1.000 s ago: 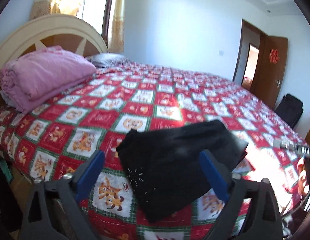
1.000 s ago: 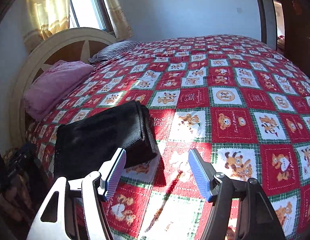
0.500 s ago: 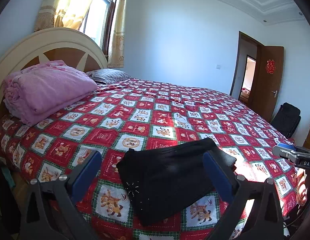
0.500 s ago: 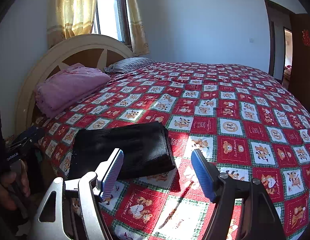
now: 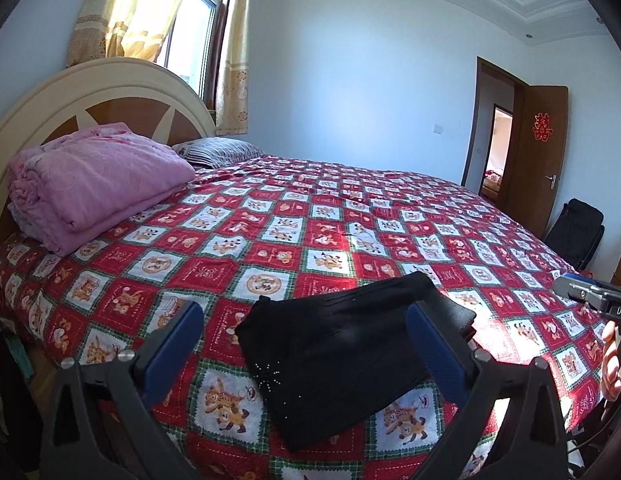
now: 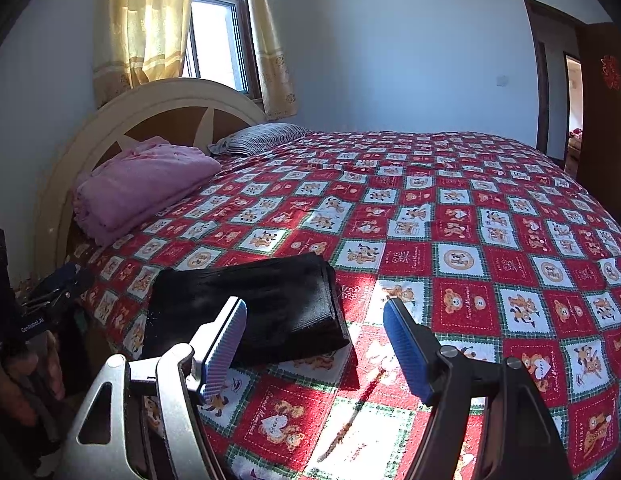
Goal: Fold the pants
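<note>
Black pants [image 5: 342, 356] lie folded into a thick rectangle near the front edge of the bed [image 5: 350, 224]; the right wrist view has the pants [image 6: 262, 304] at lower left. My left gripper [image 5: 304, 314] hangs open above and in front of them, nothing between its blue pads. My right gripper [image 6: 314, 312] is open too, held off the bed just right of the folded pile, with only quilt between its fingers. Neither gripper touches the cloth.
A folded pink blanket [image 5: 94, 184] and a striped pillow [image 5: 218, 151] rest by the headboard [image 5: 98, 92]. The red patchwork quilt [image 6: 470, 248] covers the bed. An open door [image 5: 538, 152] and a black bag [image 5: 576, 232] stand at the right. A hand [image 5: 610, 360] shows at the right edge.
Both grippers have drawn back and lifted away from the folded pants, tilting up so more of the room shows. The pants have not moved.
</note>
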The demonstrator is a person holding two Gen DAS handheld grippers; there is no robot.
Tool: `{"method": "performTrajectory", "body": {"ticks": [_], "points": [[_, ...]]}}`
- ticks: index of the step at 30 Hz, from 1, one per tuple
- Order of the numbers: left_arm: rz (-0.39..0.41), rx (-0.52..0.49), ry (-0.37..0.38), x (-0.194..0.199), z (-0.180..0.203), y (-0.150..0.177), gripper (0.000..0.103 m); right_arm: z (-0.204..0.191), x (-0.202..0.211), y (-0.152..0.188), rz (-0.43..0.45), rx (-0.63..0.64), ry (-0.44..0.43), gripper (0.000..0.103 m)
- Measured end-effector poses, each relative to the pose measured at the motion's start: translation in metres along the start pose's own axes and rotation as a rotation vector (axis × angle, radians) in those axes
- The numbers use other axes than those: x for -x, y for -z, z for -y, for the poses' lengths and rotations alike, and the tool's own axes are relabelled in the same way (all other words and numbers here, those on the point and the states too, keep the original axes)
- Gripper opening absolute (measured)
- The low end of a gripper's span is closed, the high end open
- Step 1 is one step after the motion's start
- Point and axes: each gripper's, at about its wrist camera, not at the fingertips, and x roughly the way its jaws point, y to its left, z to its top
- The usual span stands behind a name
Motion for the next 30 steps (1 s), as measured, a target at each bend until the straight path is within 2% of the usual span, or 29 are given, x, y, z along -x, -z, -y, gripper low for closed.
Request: {"method": "performTrajectory", "body": {"ticks": [20,30], "points": [[-0.015,-0.024,-0.008,-0.0020,0.0048,0.0022,0.103,-0.0054,-0.0013,0.0012,-0.002,0.002,-0.015,0.073],[-0.015,-0.070,-0.036,-0.0006,0.0080,-0.0021,0.103,-0.0053,-0.0005,0.0007,0.006,-0.002,-0.007,0.073]]}}
